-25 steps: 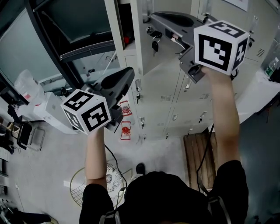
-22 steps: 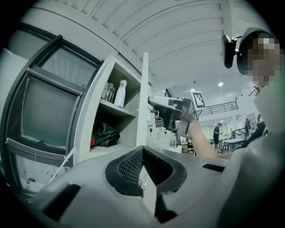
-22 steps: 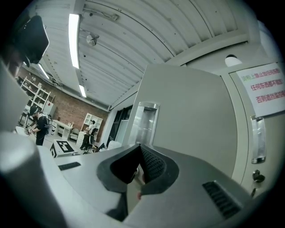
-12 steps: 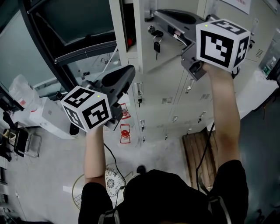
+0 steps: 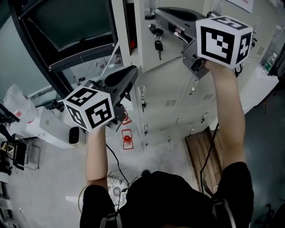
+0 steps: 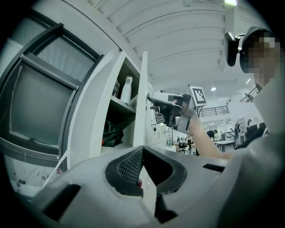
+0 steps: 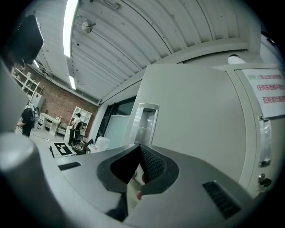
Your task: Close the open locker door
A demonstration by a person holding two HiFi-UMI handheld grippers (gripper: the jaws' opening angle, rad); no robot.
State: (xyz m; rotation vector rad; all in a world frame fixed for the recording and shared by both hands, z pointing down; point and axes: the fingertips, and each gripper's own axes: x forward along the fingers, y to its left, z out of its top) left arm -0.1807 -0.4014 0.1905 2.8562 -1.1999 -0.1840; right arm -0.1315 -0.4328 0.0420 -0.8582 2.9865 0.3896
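I see the locker door point(image 5: 171, 51) standing open, swung well out from its compartment point(image 5: 129, 22), and I place everything else from that door. The right gripper point(image 5: 153, 12) is up at the door's outer face, near the top and close to the free edge. Its jaws are pressed together with nothing between them. From the left gripper view its nose looks to meet the door, though I cannot tell whether it truly touches. In the right gripper view the door's plain grey face fills the frame straight ahead, with a recessed metal handle point(image 7: 146, 119) just beyond the jaw tips. A bunch of keys point(image 5: 157, 43) hangs from the door's outer face, just below the right gripper. The left gripper point(image 5: 132, 72) is held lower, below the door's bottom corner and on the compartment side. Its jaws are also closed together and empty. Looking along them, I see the door edge-on, with the open compartment to its left. Inside, a white bottle point(image 6: 127, 89) stands on a shelf and a dark bag point(image 6: 112, 133) lies beneath it.
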